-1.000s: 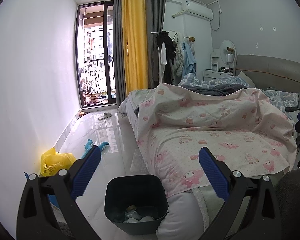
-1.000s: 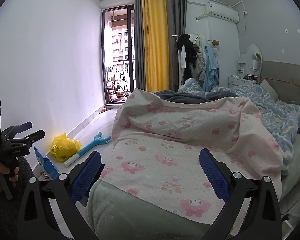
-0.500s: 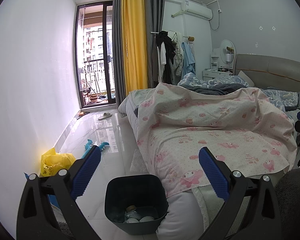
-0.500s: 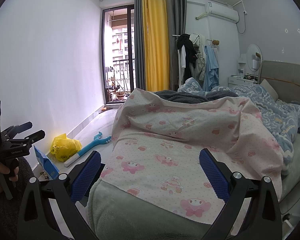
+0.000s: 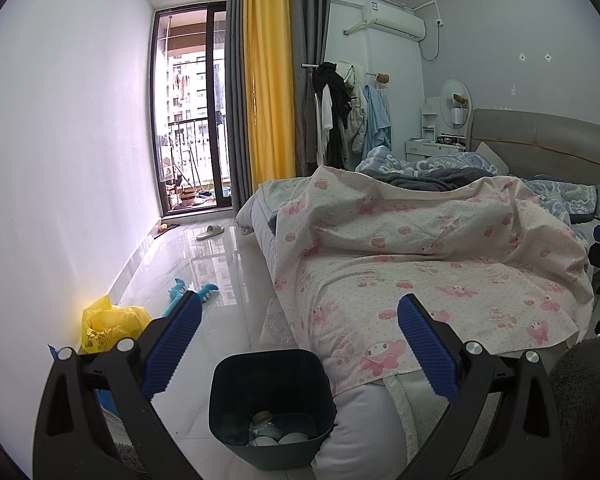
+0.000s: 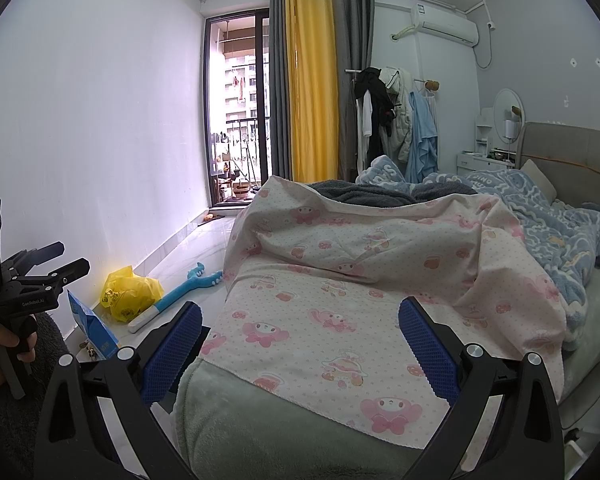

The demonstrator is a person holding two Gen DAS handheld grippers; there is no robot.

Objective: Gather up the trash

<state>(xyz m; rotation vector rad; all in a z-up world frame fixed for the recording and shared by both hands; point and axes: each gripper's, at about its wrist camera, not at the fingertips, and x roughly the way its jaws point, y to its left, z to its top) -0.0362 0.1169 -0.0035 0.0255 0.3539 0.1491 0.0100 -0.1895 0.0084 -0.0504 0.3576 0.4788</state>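
A dark trash bin (image 5: 271, 400) stands on the floor at the foot of the bed, with a bottle and cups (image 5: 268, 432) inside. My left gripper (image 5: 300, 344) is open and empty, held above and just behind the bin. My right gripper (image 6: 300, 344) is open and empty over the foot of the bed. A yellow plastic bag (image 5: 108, 324) lies by the left wall; it also shows in the right wrist view (image 6: 130, 292). A blue carton (image 6: 94, 332) stands near it. The left gripper (image 6: 60, 260) shows at the left edge of the right wrist view.
A bed (image 5: 420, 264) with a pink-print sheet (image 6: 340, 300) and blue blanket (image 6: 548, 216) fills the right. A blue toy (image 6: 180, 292) and a slipper (image 5: 210, 232) lie on the glossy tile floor (image 5: 204, 280). Balcony door, curtains and a clothes rack stand at the far end.
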